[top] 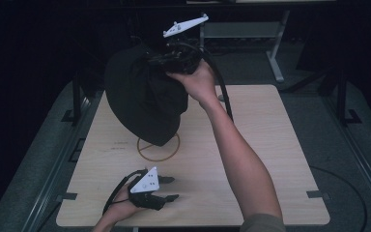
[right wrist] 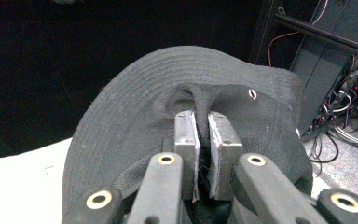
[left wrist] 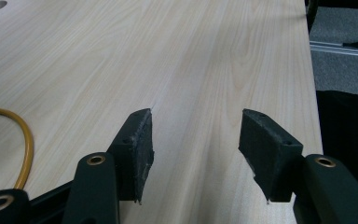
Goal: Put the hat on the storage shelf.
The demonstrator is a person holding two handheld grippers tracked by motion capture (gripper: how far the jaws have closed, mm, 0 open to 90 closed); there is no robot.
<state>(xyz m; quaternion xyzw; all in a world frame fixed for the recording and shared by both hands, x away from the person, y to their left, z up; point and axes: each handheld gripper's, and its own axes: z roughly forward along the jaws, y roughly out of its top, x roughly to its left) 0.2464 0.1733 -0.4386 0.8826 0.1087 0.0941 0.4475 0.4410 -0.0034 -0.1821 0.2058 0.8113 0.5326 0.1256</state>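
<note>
Right gripper view shows a black stitched fabric bucket hat (right wrist: 135, 116) with a fold of its cloth pinched tight between the right gripper (right wrist: 204, 140) and its jaws. High view adds that the hat (top: 142, 96) hangs in the air over a yellow ring (top: 158, 147) on the pale wooden table (top: 270, 159). Near the front edge, the left gripper (top: 170, 188) rests with jaws parted around nothing. Left gripper view shows bare wood stretching ahead to the table's far edge.

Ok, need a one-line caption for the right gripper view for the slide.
Right gripper shut on a pinched fold of the black bucket hat, lifted above the pale wooden table.
</note>
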